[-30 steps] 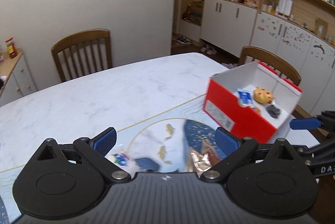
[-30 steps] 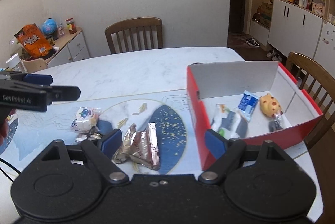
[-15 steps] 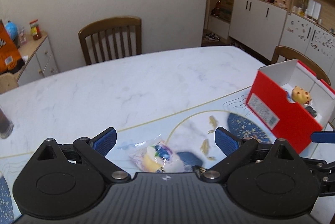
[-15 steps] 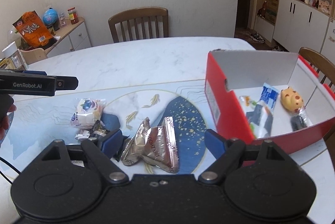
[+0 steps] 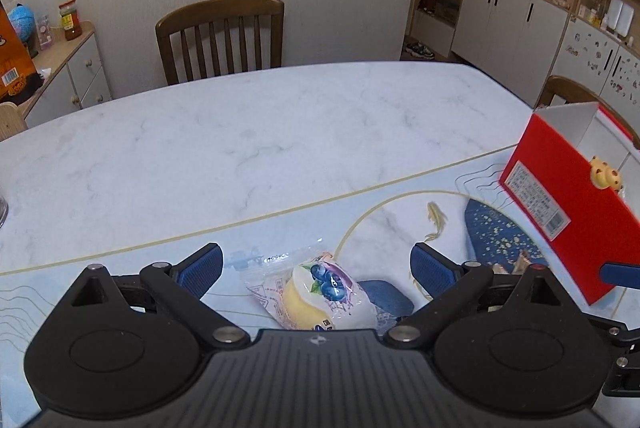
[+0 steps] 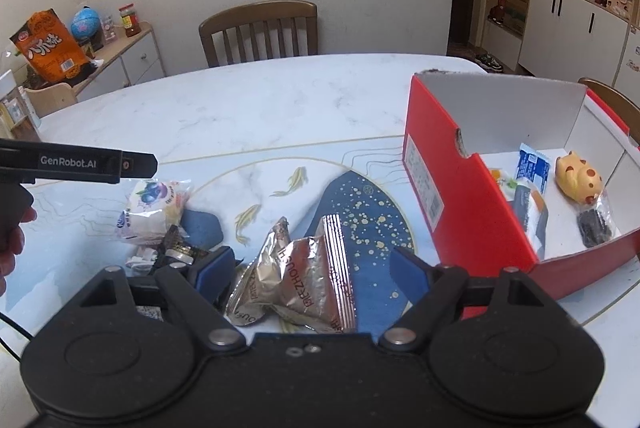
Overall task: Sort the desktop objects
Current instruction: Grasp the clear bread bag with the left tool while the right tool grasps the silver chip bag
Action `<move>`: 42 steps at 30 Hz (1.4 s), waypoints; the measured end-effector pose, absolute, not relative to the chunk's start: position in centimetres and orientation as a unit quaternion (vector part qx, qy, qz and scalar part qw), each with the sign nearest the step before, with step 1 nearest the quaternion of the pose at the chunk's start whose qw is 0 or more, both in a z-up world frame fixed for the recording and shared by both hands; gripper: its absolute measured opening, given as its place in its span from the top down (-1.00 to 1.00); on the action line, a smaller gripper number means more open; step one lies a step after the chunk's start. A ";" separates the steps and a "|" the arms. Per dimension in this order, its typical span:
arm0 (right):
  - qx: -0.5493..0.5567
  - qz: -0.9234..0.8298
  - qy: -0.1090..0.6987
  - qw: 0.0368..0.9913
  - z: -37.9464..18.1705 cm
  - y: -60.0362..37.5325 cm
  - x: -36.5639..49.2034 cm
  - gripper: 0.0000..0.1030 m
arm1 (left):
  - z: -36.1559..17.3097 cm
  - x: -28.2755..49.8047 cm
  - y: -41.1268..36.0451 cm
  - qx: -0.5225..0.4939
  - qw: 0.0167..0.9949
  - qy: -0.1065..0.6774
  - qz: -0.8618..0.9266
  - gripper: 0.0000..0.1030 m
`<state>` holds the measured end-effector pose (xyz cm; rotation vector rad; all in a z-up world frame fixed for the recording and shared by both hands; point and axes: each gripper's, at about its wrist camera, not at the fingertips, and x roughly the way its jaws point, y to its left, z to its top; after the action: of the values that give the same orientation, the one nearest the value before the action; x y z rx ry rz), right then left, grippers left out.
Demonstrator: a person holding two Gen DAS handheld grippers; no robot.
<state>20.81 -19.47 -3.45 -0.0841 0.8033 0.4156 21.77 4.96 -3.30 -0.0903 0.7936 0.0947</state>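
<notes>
1. We hold the left claw point(image 5: 316, 266) spread above the bench point(image 5: 248, 131); the blueberry cake pack point(image 5: 316, 292) lies between its fingers, untouched.
2. Our right claw point(image 6: 310, 268) is spread over the silver packs point(image 6: 308, 268), not pressing them.
3. The red box point(image 6: 468, 203) sits right of both claws, holding snacks and a toy point(image 6: 578, 177).

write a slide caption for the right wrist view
Open right tongs hover over silver snack packets on the table mat, beside a red box already holding sorted items.

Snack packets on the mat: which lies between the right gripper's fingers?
The silver foil packet, crinkled, between the open right gripper; the blueberry cake packet lies further left.
</notes>
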 end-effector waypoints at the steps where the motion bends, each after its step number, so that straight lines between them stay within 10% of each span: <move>1: -0.040 0.201 0.389 0.898 -3.6 -19.4 20.9 -0.63 | -3.5 21.9 5.0 -0.043 0.920 0.387 0.047 -0.95; 42: -0.026 0.214 0.437 0.873 -8.7 -17.8 23.1 -0.46 | -9.0 24.4 6.0 -0.065 0.901 0.424 0.063 -0.75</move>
<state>23.10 -17.77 -8.70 -0.0535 0.9132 0.4460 24.42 6.05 -9.00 -0.1344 0.8772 0.1305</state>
